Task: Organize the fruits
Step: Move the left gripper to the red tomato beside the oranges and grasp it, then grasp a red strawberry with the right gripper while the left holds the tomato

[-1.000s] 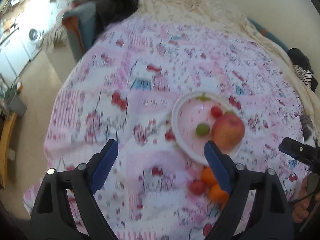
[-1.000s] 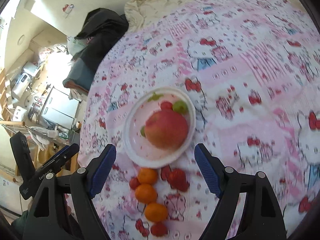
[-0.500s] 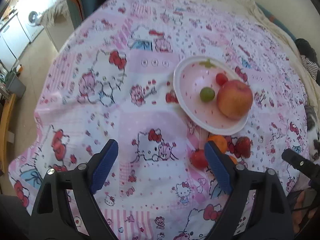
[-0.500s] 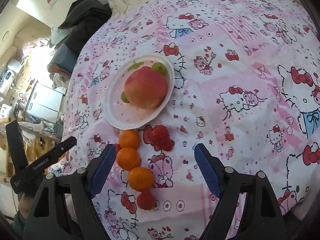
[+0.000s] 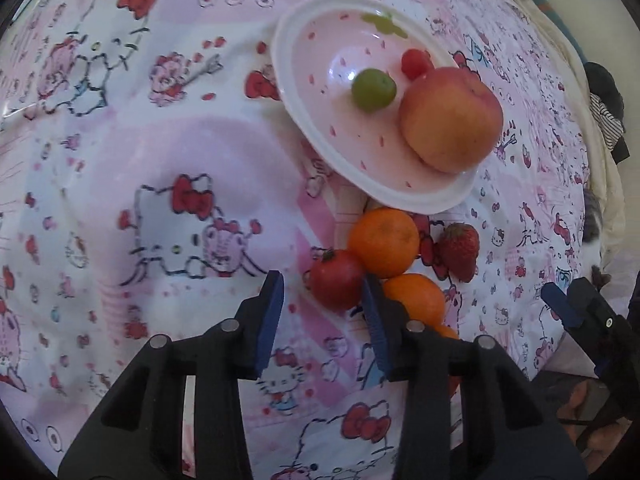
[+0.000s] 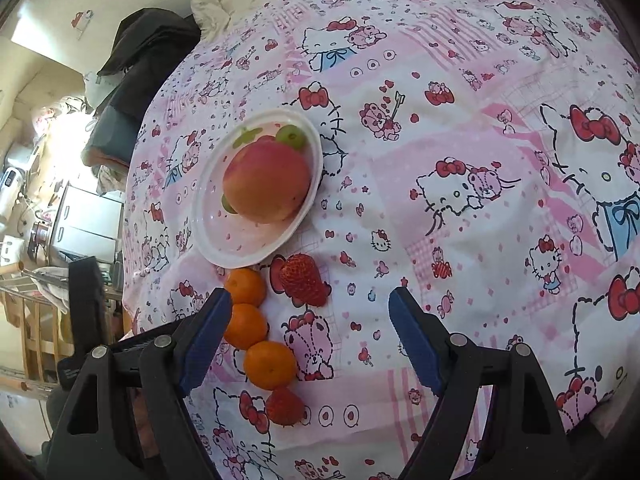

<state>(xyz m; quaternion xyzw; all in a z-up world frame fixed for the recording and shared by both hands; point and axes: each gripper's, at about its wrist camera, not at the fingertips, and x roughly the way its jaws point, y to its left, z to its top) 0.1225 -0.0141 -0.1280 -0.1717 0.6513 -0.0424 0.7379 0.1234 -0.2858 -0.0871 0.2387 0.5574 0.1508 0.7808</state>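
A pink plate (image 5: 320,128) (image 6: 208,236) on the Hello Kitty cloth holds a big apple (image 5: 452,118) (image 6: 266,180), a green grape (image 5: 373,90) and a small red fruit (image 5: 416,62). In front of it lie a red tomato (image 5: 336,280), three oranges (image 5: 384,242) (image 6: 245,286) in a row and two strawberries (image 5: 458,250) (image 6: 302,282). My left gripper (image 5: 324,304) is open, its fingers on either side of the near part of the tomato. My right gripper (image 6: 310,336) is open and empty, low over the oranges and the near strawberry (image 6: 285,406).
The cloth-covered table (image 6: 480,160) drops off at its left edge, beyond which lie dark clothes (image 6: 148,52) and kitchen furniture (image 6: 80,224). The right gripper's blue tip (image 5: 560,308) shows at the right of the left wrist view.
My left gripper has come down and forward to the tomato and its jaws have narrowed. My right gripper has come a little closer to the fruit row.
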